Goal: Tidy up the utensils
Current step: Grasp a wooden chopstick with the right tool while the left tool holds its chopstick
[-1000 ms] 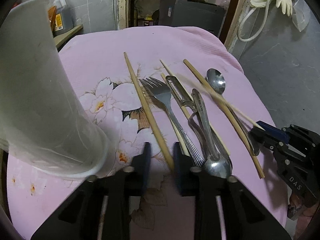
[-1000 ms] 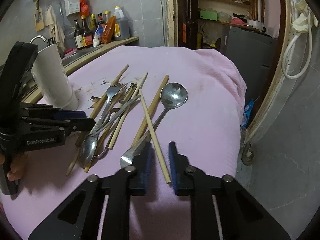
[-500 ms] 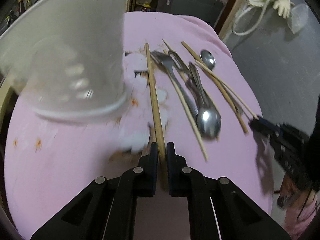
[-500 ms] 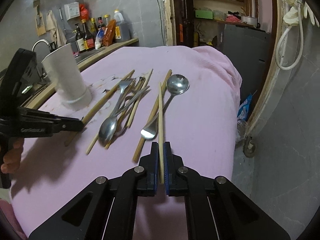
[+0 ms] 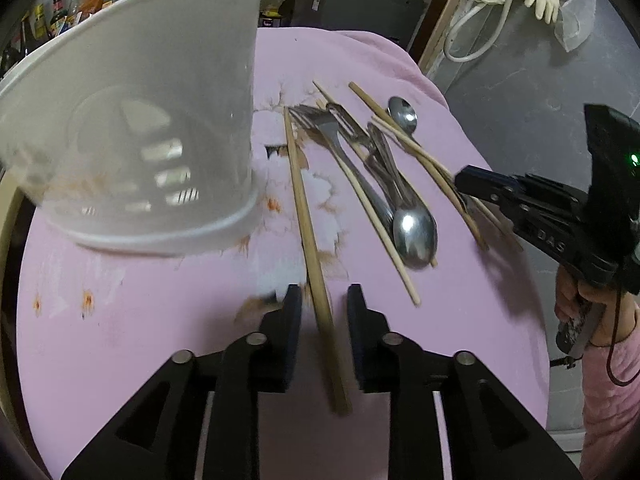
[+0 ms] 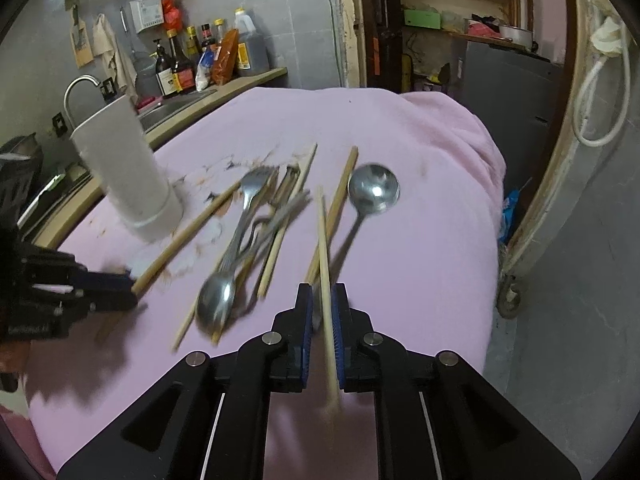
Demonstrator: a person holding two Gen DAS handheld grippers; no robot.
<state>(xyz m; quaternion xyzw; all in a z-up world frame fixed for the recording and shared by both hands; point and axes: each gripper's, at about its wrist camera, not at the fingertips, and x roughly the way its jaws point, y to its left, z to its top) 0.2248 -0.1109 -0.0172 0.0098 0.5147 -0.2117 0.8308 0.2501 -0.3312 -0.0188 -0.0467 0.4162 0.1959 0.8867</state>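
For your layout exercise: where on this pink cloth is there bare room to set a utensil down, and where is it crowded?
Bare cloth lies right of the round spoon, out to the cloth's drooping edge, and along the near edge left of the left tool, below the white holder. The middle, with the fork, steel spoon and chopsticks, is crowded.

Home kitchen, sink tap (image 6: 78,92), sauce bottles (image 6: 188,64)
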